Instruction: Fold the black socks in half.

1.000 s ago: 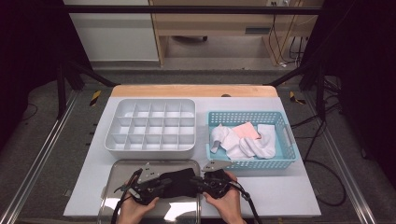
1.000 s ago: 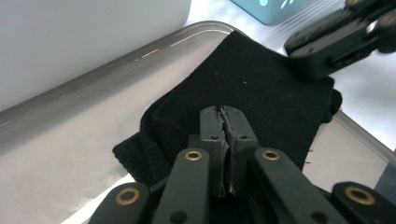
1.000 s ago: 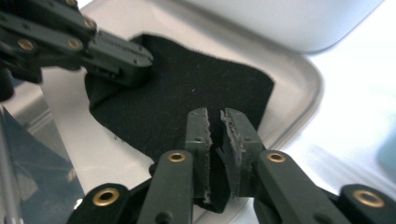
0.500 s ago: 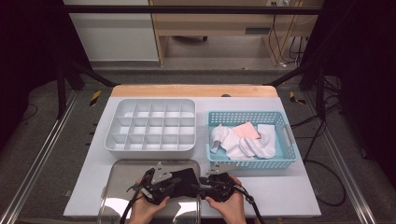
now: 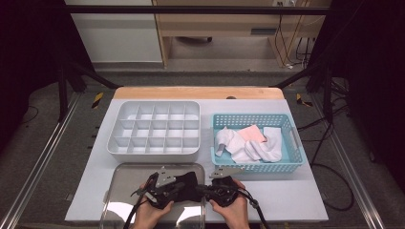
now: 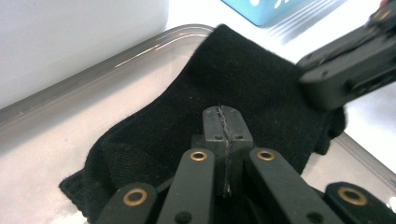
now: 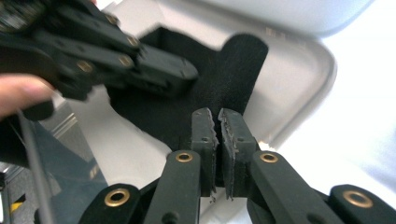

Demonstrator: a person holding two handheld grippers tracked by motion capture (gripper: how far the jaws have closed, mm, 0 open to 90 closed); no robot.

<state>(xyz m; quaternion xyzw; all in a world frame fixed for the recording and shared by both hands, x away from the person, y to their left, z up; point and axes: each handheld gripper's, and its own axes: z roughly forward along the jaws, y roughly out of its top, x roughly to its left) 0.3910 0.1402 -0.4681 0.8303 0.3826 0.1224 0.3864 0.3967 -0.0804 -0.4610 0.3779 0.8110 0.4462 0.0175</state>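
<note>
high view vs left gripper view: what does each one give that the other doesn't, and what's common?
High view alone: the white divided organizer, the white and pink cloths in the blue basket, and both hands.
Left gripper view alone: the left claw shut on a pinch of the black sock, and the sock's weave and outline.
Both: the sock on the metal tray, both claws at it, and a corner of the basket.

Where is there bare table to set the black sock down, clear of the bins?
Bare white table lies right of the steel tray, in front of the blue basket. A narrower strip runs left of the divided organizer. The tray itself is crowded: both grippers, left gripper and right gripper, meet on the black sock there.
</note>
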